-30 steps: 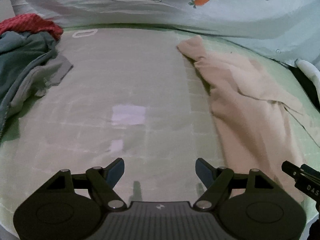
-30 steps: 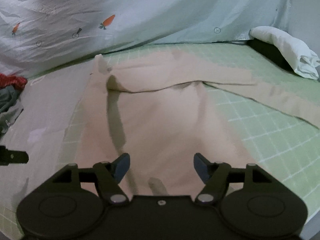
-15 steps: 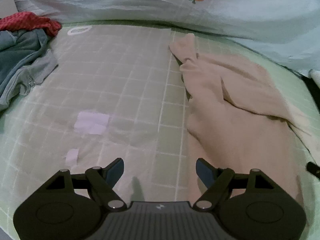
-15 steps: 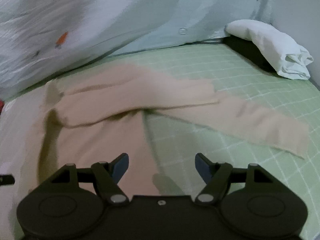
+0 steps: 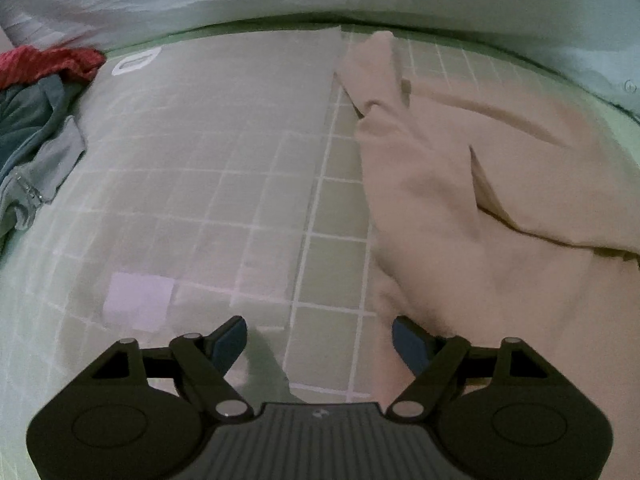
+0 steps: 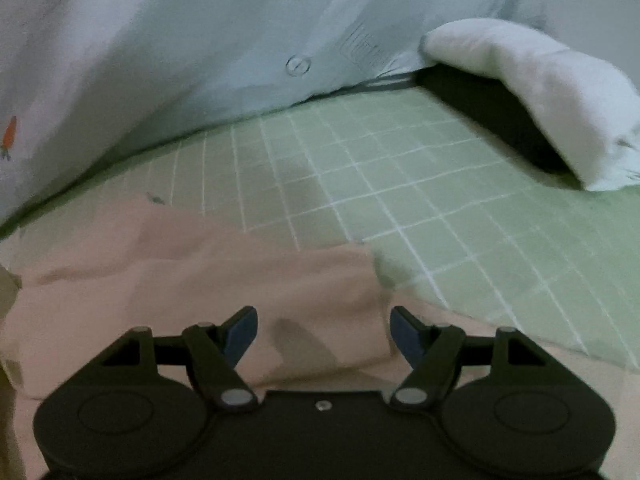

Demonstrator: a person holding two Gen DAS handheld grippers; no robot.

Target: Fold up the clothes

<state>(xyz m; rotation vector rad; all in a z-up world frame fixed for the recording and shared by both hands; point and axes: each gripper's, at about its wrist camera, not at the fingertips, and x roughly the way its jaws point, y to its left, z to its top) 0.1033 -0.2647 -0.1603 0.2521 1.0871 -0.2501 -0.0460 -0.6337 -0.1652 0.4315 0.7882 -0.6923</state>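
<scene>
Left wrist view, our gripper: the left gripper (image 5: 320,344) points down at the green checked sheet (image 5: 332,200); its jaws are opening, they stand wide and nothing is between them
Left wrist view, garment: the beige garment (image 5: 480,208) lies crumpled on the right part of the bed, its near edge just beside the right finger (image 5: 410,346); whether it touches the pad we cannot tell
Left wrist view, other cloth: a heap with a red cloth (image 5: 48,62) and a grey-blue garment (image 5: 32,140) waits far at the left, well apart from us; a pale sheet with lilac patches (image 5: 138,300) covers the middle
Right wrist view, our gripper: the right gripper (image 6: 323,334) hovers above the beige garment (image 6: 180,280); its jaws stand wide, and the cloth lies under them, not pinched
Right wrist view, garment edge: the beige edge ends just beyond the right finger, and past it is bare green sheet (image 6: 420,184)
Right wrist view, background: a pale duvet (image 6: 200,40) at the back, a white rolled cloth (image 6: 540,92) at the far right
Progress: we judge that the folding is at its beginning; the beige garment is not flat, no neat fold is visible, and neither gripper holds it
What is left: to grasp its edges, spread it, fold it, and then the heap at the left
</scene>
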